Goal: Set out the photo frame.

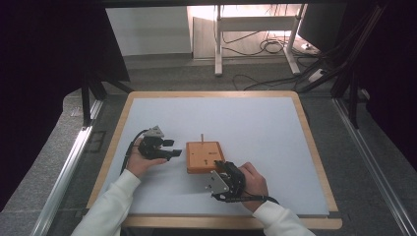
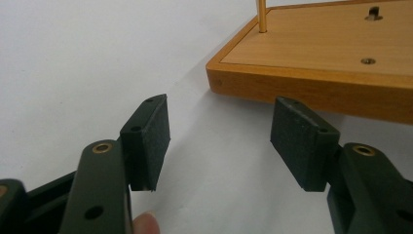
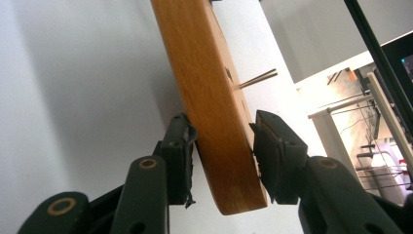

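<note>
Right gripper (image 3: pixel 221 146) sits nearest the lens, jaws clamped across the near edge of the wooden board (image 1: pixel 204 156), top & underside pinched. Board lies mid-bench, its thin peg (image 1: pixel 201 136) standing at the 12 o'clock edge. Left gripper (image 1: pixel 173 148) waits at the board's 9 o'clock, jaws apart (nothing between them), just short of the board's left edge, which it faces.

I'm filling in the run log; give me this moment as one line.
right gripper: shut on wooden board edge | left gripper: open, beside board, apart | thin peg: upright in board | surface: white table
</note>
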{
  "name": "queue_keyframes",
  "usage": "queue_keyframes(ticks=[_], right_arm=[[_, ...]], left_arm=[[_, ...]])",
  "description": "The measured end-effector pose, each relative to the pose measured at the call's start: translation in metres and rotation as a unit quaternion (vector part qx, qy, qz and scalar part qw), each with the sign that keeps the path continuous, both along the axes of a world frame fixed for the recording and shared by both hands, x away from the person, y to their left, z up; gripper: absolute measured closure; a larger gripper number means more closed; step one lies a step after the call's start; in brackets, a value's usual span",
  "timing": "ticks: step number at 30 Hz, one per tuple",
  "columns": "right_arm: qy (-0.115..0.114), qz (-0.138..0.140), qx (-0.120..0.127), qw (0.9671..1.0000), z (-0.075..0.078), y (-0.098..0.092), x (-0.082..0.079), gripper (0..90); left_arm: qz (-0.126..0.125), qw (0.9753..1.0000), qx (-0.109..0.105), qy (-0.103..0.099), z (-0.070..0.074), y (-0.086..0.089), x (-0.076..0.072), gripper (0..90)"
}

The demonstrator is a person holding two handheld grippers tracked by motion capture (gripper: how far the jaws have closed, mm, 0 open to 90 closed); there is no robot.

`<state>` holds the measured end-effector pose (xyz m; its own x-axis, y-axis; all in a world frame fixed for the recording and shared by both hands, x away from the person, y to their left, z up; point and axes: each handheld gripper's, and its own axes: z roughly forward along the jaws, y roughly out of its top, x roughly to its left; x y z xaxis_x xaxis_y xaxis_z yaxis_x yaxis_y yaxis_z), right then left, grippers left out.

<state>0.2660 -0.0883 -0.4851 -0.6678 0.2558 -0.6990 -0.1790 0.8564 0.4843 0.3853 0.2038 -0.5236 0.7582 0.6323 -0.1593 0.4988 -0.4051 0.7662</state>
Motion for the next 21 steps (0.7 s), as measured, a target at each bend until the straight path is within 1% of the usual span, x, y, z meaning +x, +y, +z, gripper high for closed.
queue_keyframes(ticks=[4,6,7,10,13,17,21], right_arm=[[0.002,0.001,-0.004,1.0,0.008,0.002,0.004,62.1],[0.001,0.0,-0.004,1.0,0.011,0.002,0.006,62.7],[0.0,0.003,-0.008,1.0,0.013,0.002,0.007,63.0],[0.005,0.003,-0.009,0.9999,0.017,0.003,0.01,63.4],[0.018,-0.001,-0.001,0.9998,0.022,0.004,0.015,63.5],[0.032,0.003,-0.002,0.9995,0.029,0.004,0.021,64.1],[0.043,0.003,0.008,0.999,0.034,0.003,0.027,64.9]], left_arm=[[-0.004,1.0,0.002,-0.002,-0.002,-0.001,0.0,38.7],[-0.004,1.0,0.002,0.0,-0.003,-0.002,0.0,38.7],[-0.005,1.0,0.003,0.0,-0.004,-0.002,0.0,38.6],[-0.006,1.0,0.004,0.003,-0.005,-0.004,0.0,38.5],[-0.009,0.9999,0.005,0.002,-0.006,-0.005,0.0,38.4],[-0.01,0.9999,0.008,0.004,-0.007,-0.005,-0.001,38.4],[-0.01,0.9999,0.01,0.006,-0.007,-0.005,-0.001,38.4]])
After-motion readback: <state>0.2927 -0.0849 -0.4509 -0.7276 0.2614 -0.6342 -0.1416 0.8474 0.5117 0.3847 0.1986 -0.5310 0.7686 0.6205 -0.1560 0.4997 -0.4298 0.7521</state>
